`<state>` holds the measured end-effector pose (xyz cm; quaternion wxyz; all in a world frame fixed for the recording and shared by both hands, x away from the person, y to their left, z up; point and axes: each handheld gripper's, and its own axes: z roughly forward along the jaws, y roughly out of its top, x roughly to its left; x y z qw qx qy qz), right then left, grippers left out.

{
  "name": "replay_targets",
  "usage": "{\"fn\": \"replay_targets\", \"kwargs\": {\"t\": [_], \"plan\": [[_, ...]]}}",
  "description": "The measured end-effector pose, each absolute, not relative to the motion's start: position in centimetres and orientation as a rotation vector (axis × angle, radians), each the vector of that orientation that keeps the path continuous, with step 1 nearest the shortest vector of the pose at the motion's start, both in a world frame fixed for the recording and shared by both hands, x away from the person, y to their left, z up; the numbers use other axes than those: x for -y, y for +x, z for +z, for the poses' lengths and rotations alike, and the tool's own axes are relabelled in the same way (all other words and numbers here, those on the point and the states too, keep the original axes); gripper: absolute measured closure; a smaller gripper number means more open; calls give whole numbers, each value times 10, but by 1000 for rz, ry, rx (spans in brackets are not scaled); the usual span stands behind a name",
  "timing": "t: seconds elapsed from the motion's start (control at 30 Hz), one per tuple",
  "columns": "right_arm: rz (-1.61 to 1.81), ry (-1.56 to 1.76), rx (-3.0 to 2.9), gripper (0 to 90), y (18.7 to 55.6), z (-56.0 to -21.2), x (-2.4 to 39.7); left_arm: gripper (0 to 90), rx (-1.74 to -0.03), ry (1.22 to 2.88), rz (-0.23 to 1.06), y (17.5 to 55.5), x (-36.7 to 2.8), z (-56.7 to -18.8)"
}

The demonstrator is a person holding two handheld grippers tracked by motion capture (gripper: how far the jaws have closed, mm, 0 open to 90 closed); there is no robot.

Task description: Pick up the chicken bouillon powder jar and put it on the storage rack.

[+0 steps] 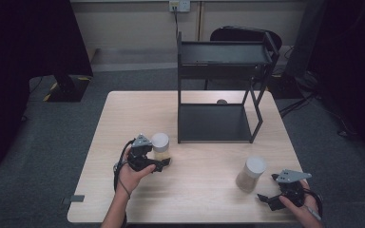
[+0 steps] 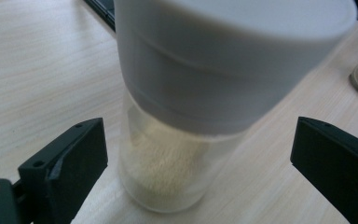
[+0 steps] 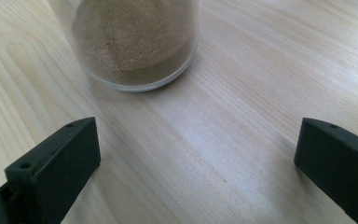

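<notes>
No text, label, brand, number or sign can be read in any of the pictures; the two jars with white lids carry no readable print, and the black shelf rack and the wooden table show no marking

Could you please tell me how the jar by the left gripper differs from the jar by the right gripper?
The left jar holds pale powder; the right jar holds darker brown powder. The left jar stands between the open left gripper; the right jar stands ahead of the open right gripper. Both are upright, clear, white-lidded.
</notes>
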<state>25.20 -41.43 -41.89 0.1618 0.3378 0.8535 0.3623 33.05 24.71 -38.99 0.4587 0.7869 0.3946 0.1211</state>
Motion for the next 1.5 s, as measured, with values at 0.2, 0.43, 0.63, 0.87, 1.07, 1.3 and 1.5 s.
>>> {"fn": "replay_targets", "kwargs": {"t": [0.2,0.43,0.63,0.87,1.07,1.3,1.5], "plan": [[1034,964,-2436,0,252,-419,414,65,-972,1927,301,337,-242,-389],[1034,964,-2436,0,252,-419,414,143,-949,1921,323,341,-236,-387],[1034,964,-2436,0,252,-419,414,289,-935,1921,354,343,-237,-385],[1034,964,-2436,0,252,-419,414,324,-898,1956,391,343,-235,-381],[1034,964,-2436,0,252,-419,414,335,-889,1984,365,348,-231,-374],[1034,964,-2436,0,252,-419,414,342,-852,2014,315,355,-220,-365],[1034,964,-2436,0,252,-419,414,346,-829,1998,291,359,-211,-359]]}}
